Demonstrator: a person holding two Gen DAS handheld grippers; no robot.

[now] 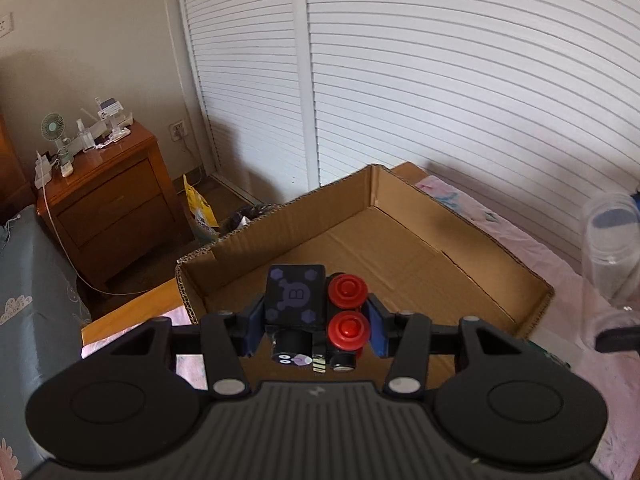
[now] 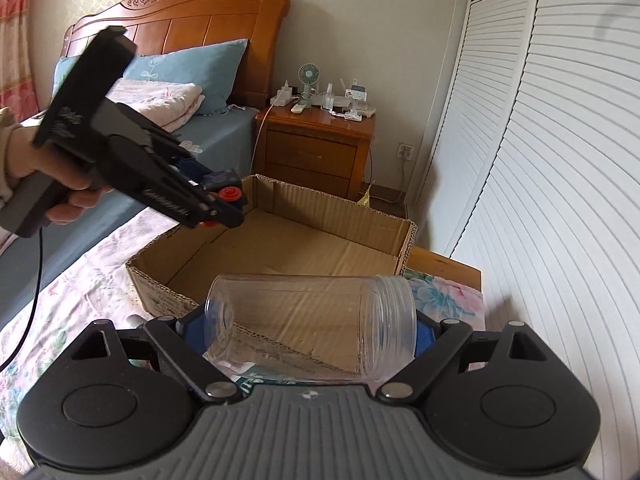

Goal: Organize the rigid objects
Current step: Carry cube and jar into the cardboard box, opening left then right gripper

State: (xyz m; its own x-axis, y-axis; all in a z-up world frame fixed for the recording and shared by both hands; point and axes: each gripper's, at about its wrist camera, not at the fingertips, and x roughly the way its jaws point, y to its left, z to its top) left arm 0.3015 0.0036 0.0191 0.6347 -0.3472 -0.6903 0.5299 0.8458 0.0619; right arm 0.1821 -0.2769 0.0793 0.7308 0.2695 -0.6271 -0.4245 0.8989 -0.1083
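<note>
- Jaws of left gripper [image 1: 316,320] clamped on a boxy black toy [image 1: 310,312] with two glossy red round knobs and a matte printed panel, held above a cardboard box [image 1: 400,252].
- Jaws of right gripper [image 2: 310,332] pinching a clear plastic jar [image 2: 310,322] lying sideways, cylindrical, ribbed threads at its open mouth, just in front of the box's near wall.
- Corrugated, open-topped, shallow box resting on a floral-sheeted bed [image 2: 80,280].

Materials / finish
Box [image 1: 400,240]: matt corrugated cardboard. Jar [image 2: 310,328]: clear glossy plastic, ribbed neck. Toy block [image 1: 296,300]: matt black, glossy red plastic knobs [image 1: 347,308]. Nightstand [image 2: 316,144]: glossy varnished wood. Bedsheet [image 2: 80,280]: floral cloth.
</note>
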